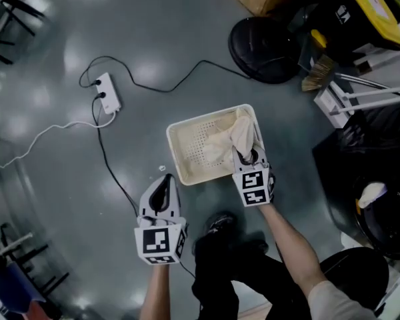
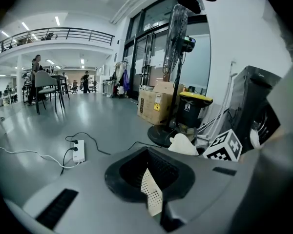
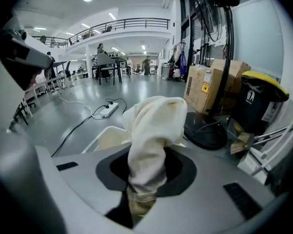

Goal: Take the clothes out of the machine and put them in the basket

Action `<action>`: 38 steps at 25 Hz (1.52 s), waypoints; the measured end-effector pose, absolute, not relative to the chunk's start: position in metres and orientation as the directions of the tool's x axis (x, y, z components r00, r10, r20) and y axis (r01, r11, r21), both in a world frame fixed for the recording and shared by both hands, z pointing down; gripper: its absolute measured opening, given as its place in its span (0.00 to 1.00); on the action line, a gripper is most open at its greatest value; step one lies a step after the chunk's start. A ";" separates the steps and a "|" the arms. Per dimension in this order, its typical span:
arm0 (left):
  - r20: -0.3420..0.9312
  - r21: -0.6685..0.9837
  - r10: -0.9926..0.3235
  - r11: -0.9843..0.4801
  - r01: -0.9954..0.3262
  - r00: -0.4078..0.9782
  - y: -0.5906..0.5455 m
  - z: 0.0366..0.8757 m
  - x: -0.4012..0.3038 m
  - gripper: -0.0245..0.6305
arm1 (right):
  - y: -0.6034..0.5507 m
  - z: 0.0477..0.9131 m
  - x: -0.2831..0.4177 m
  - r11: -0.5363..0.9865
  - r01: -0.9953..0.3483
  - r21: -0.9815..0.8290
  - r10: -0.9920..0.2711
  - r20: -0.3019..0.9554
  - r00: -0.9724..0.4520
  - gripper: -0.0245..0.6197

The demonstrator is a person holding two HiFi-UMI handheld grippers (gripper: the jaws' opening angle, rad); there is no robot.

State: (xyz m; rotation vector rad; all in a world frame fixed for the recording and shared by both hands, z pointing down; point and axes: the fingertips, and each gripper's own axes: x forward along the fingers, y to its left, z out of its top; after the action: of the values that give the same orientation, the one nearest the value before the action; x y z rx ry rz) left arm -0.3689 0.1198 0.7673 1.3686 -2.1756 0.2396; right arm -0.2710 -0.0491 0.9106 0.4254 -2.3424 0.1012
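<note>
**Garment over the basket, right gripper clamped on it**

Here's the white garment [image 1: 235, 137], bunched and pale. Its bulk lies in the right half of the cream basket [image 1: 187, 153], and one end rises to the right gripper [image 1: 249, 159]. The right gripper view is plain: the jaws are pinched tight on the garment [image 3: 154, 130], and the cloth stands out ahead of them and flops over at the top.

So the long axis runs from the jaws forward, away from the person, along the basket's right wall. The gripper hangs at the near right corner, with the basket floor ahead and below. By my read this is the drop: parting the jaws should be all it takes, though an end near the rim could slide over the wall.

The left gripper [image 1: 162, 192] hovers above the floor just beside the basket's near left corner. Its jaws are drawn close with nothing between them; only a sliver of the perforated basket [image 2: 151, 191] shows through the slit.

Off to the person's right sits the dark machine [image 1: 387, 235], with a pale piece [image 1: 372, 193] showing in its opening. That looks like more to fetch, and the right gripper is the nearer one. Beyond the basket lie a power strip [image 1: 108, 92] and a fan base [image 1: 263, 42].
</note>
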 end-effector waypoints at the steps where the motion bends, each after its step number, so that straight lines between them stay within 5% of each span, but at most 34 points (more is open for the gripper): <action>1: 0.543 0.136 -0.774 0.465 -0.875 -0.327 0.120 0.777 -0.369 0.06 | -0.050 0.927 -0.273 0.941 -0.334 0.049 -0.272 0.696 -0.664 0.19; 17: 0.541 0.091 -0.779 0.430 -0.898 -0.318 0.113 0.826 -0.372 0.06 | -0.061 1.077 -0.266 0.930 -0.367 -0.013 -0.195 0.828 -0.525 0.24; 21: 0.543 0.100 -0.786 0.410 -0.906 -0.296 0.103 0.809 -0.365 0.06 | -0.063 1.051 -0.269 0.930 -0.364 -0.052 -0.196 0.768 -0.609 0.59; 23: 0.543 0.101 -0.792 0.391 -0.915 -0.278 0.096 0.795 -0.357 0.06 | -0.067 1.024 -0.267 0.929 -0.370 -0.026 -0.233 0.735 -0.637 0.62; 31: 0.537 0.118 -0.821 0.299 -0.947 -0.192 0.070 0.720 -0.316 0.06 | -0.069 0.888 -0.239 0.892 -0.451 -0.029 -0.341 0.613 -0.713 0.62; 38: 0.511 0.132 -0.853 0.204 -0.970 -0.110 0.029 0.644 -0.273 0.06 | -0.075 0.758 -0.185 0.835 -0.548 -0.050 -0.442 0.533 -0.721 0.29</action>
State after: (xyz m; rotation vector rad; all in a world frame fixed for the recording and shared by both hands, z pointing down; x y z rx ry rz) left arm -0.2730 0.0292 0.6445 1.6897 -2.0054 0.3238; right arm -0.1855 -0.0753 0.7582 0.7275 -2.4985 0.2779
